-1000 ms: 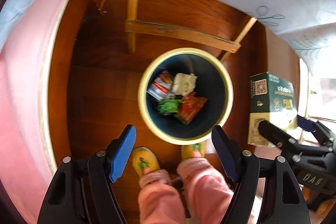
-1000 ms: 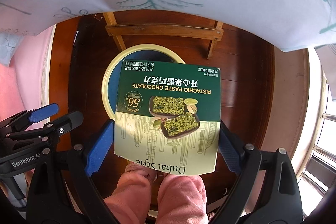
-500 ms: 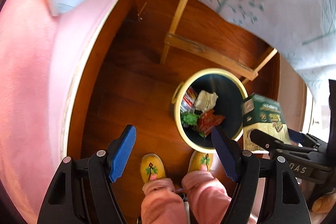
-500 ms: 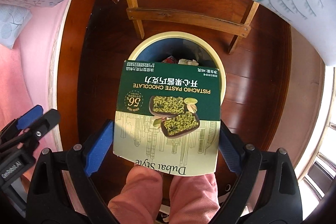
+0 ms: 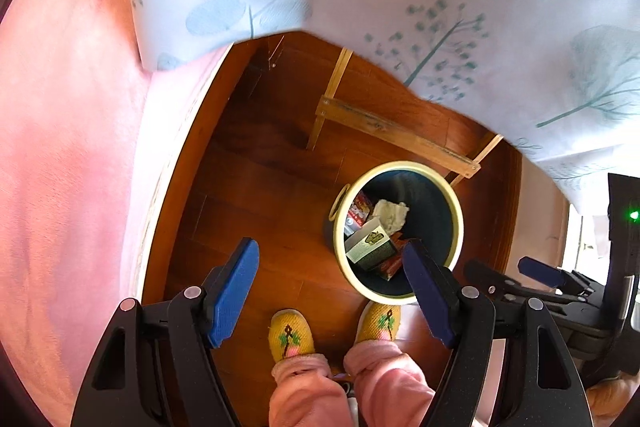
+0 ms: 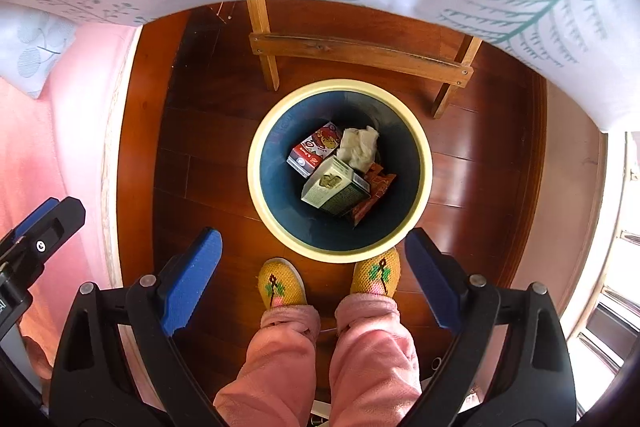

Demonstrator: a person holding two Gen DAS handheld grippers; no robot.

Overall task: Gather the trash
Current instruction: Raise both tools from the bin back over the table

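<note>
Dropped from the right gripper (image 6: 312, 279) since a moment ago, the box (image 6: 334, 187) now lies tilted in the bin (image 6: 256, 163), on top of a red carton (image 6: 316, 149), crumpled paper (image 6: 360, 145) and a red wrapper (image 6: 374, 195). Both right jaws stand wide with nothing between them. The left gripper (image 5: 332, 287) is also spread wide and empty, off to the bin's left. Yellow slippers (image 6: 280, 283) touch, or nearly touch, the bin's near rim on the wood floor (image 6: 200, 131).
</note>
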